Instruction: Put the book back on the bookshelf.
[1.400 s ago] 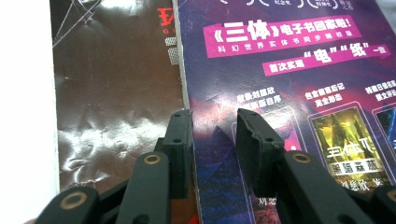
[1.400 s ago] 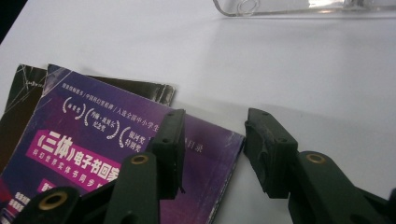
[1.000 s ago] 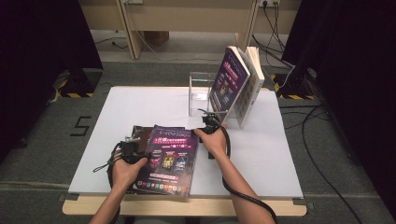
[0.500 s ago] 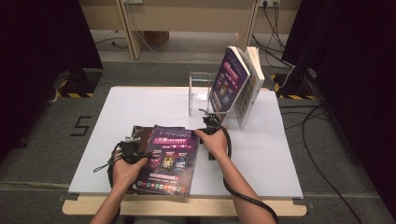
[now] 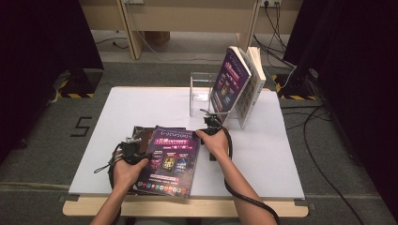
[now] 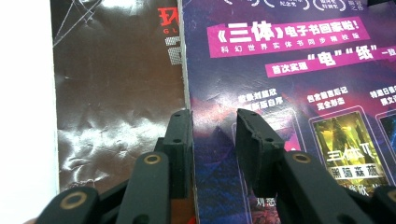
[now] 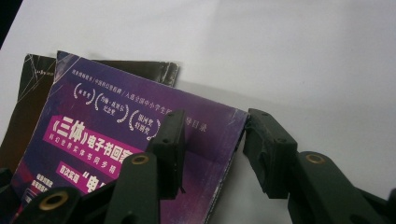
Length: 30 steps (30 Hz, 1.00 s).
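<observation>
Ideally both half-open grippers, left gripper (image 5: 134,149) at the near-left edge and right gripper (image 5: 210,125) straddling the far-right corner, clamp the purple magazine (image 5: 172,159) on the dark magazine (image 5: 141,133) before lifting together.

We counted two magazines lying flat on the counter (image 5: 141,98): one purple-covered magazine (image 5: 171,159) on top and one dark-covered magazine (image 5: 141,133) beneath it. Two more books (image 5: 237,84) stood leaning in one clear acrylic stand (image 5: 202,93). We saw two claws, the left claw (image 5: 133,149) and the right claw (image 5: 211,123).
</observation>
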Motion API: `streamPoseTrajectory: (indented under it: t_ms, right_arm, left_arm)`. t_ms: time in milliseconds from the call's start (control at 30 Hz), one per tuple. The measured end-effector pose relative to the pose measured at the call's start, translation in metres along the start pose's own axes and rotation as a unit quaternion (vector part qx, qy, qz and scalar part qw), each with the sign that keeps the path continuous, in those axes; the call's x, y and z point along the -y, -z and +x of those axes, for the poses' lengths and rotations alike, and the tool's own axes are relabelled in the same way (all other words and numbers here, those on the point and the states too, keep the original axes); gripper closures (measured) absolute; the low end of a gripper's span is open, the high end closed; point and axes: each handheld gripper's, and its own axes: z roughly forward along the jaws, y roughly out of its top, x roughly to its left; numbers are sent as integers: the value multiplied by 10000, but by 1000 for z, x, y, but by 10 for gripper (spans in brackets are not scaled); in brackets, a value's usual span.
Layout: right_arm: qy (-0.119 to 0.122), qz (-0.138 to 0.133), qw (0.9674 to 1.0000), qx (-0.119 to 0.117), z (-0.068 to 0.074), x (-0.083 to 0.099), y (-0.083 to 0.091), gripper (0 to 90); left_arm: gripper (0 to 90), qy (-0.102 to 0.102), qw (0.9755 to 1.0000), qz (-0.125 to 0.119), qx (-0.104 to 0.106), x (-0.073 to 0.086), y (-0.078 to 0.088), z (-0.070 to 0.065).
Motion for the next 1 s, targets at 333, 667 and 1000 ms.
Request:
streamPoseTrajectory:
  t_ms: [333,667,1000]
  right_arm:
    - [8,-3,10000,-21,-1,1,1,613]
    - [-13,4,9998,-177,-5,-4,5,742]
    - [-243,-90,9975,-657,-8,-8,12,826]
  left_arm:
    - [654,4,10000,0,-19,0,0,0]
    - [656,-19,10000,-4,-37,0,0,-1]
    - [603,36,9997,42,238,0,3,5]
